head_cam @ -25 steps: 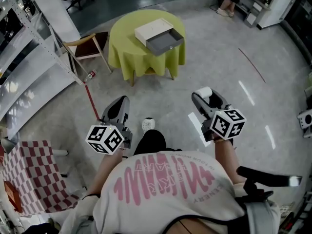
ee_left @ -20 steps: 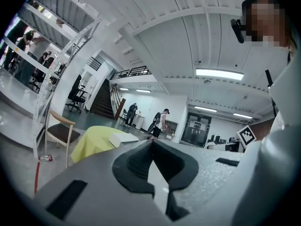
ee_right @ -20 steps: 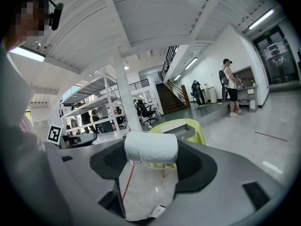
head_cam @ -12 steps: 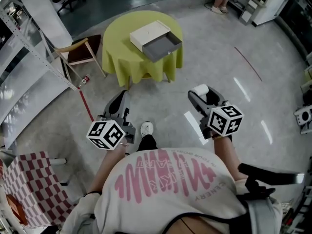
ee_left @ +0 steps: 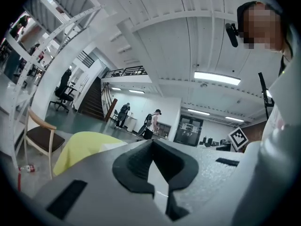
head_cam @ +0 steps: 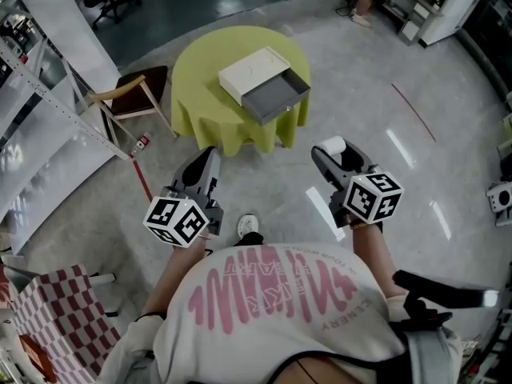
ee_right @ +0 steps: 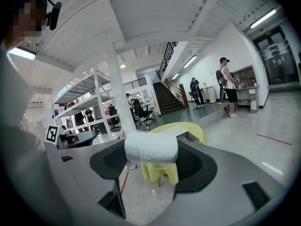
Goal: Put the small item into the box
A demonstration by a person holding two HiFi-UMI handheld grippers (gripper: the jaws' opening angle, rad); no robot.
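Note:
A white box (head_cam: 254,72) with its grey drawer (head_cam: 276,98) pulled out sits on a round table under a yellow-green cloth (head_cam: 208,94), ahead of me in the head view. My right gripper (head_cam: 336,150) is shut on a white spool of thread (ee_right: 151,147), held at its tips, well short of the table. My left gripper (head_cam: 210,160) is shut with nothing between its jaws (ee_left: 151,147), also short of the table. In the right gripper view the table (ee_right: 186,128) lies behind the spool.
A wooden chair (head_cam: 132,94) stands left of the table, with a white shelf rack (head_cam: 48,78) beyond it. A red-checked cloth (head_cam: 56,310) lies at my left. Several people stand far off (ee_right: 225,86). A red line (head_cam: 412,110) marks the grey floor.
I have stepped closer to the table: it and the box sit lower and nearer in the head view. Both grippers hold the same pose, the right one still shut on the spool.

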